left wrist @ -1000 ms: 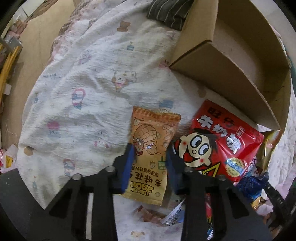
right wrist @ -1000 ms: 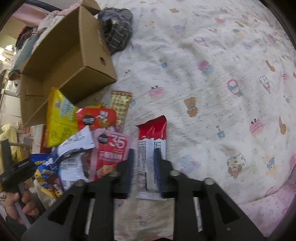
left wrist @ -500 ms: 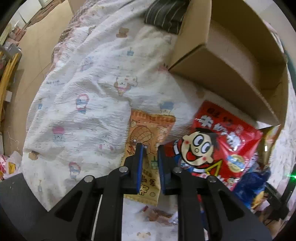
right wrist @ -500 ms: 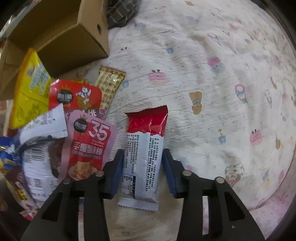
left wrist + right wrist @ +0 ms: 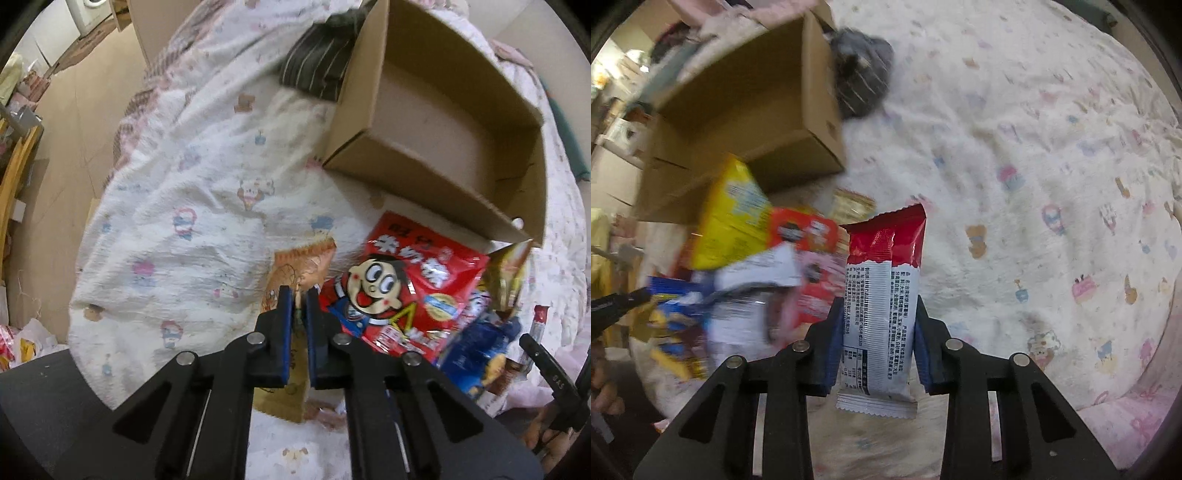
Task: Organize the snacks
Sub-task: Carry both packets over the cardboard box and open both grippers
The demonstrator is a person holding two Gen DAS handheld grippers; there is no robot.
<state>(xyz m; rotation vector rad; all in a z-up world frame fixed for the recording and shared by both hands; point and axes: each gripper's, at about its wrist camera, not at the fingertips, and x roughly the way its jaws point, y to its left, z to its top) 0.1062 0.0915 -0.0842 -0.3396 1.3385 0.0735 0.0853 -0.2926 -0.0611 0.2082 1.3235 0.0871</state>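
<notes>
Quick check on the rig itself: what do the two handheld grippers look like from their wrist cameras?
Both match. The left gripper and right gripper have matte black angular linkage arms with triangular cut-outs, round silver pivot pins, and flat blue pads lining the inside of each finger. No cables or sleeves show. White lettering marks the black tool at the left view's lower right edge.

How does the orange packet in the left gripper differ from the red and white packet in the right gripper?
The orange packet shows a cartoon print; the red and white packet shows its back, with dense small text. The left gripper pinches the orange packet with jaws nearly together, so it folds; the right gripper holds the red and white packet across its width, unfolded. Both are sealed snacks, gripped over the bedsheet.
</notes>
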